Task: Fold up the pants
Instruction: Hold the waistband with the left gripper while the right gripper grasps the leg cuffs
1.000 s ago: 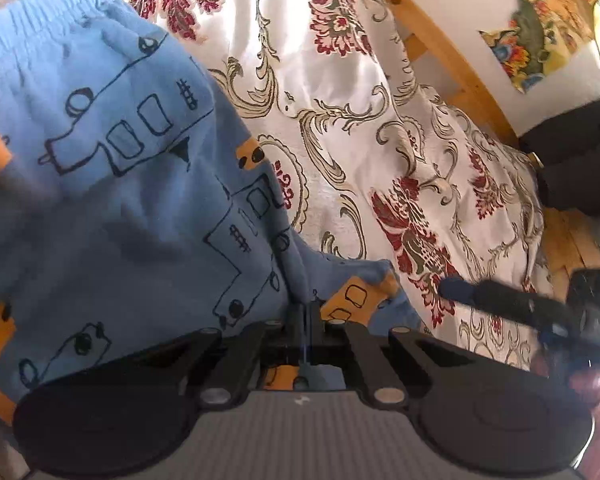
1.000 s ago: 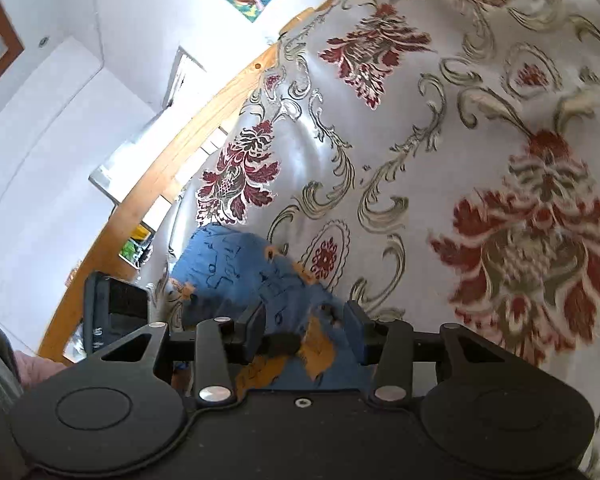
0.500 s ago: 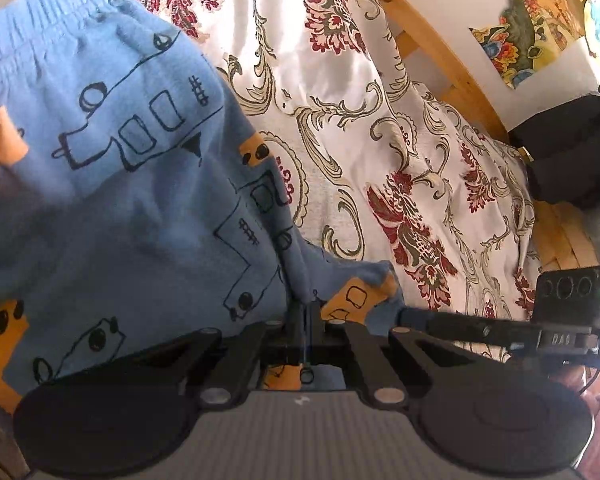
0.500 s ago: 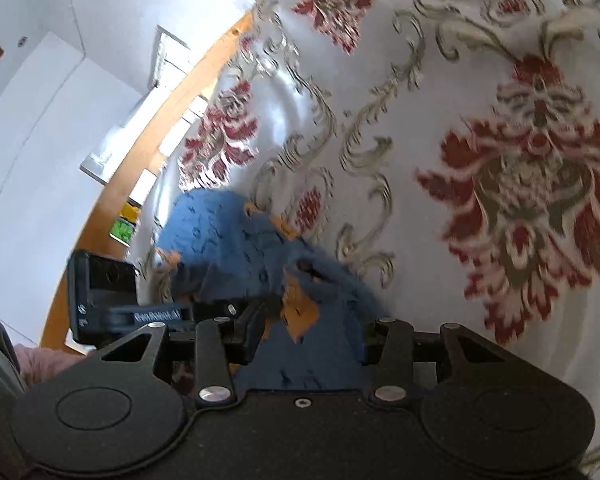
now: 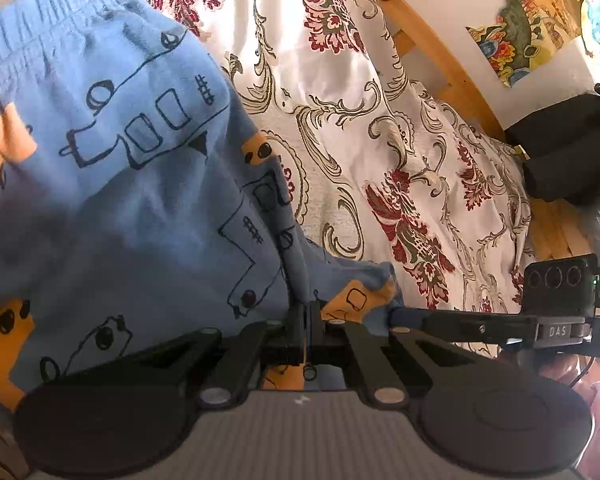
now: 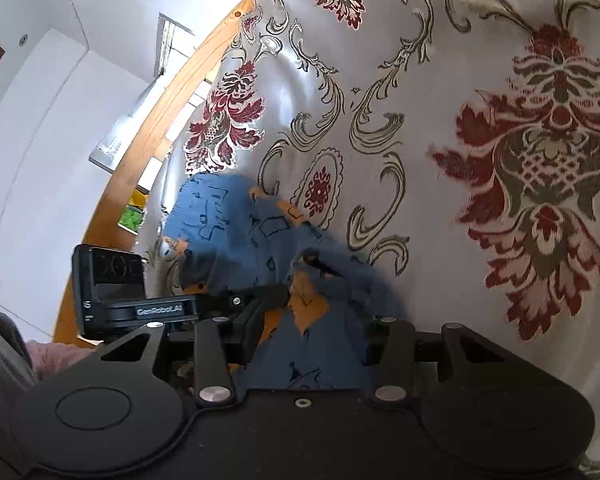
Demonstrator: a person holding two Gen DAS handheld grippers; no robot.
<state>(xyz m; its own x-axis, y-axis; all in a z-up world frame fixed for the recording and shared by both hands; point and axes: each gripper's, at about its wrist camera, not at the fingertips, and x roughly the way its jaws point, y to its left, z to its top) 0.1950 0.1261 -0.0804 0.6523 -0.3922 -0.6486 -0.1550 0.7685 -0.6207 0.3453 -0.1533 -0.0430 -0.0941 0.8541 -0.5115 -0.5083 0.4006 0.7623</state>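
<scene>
Pants (image 5: pixel 140 200), blue with little orange cars, lie on the flowery bedspread (image 5: pixel 380 128). Left gripper (image 5: pixel 308 320) is pinched tight on the leg end. Right gripper (image 6: pixel 312 332) is spread wide around the cloth beside it. It should close firmly first, then both lift evenly toward the waistband (image 5: pixel 40 36).

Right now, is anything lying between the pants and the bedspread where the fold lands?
Nothing visible. The left tongs are shut on the pants; the right tongs straddle them, open. The bedspread beside them shows only its pattern.

Open bedspread (image 6: pixel 480 80) right of pants (image 6: pixel 236 232), seemingly.
</scene>
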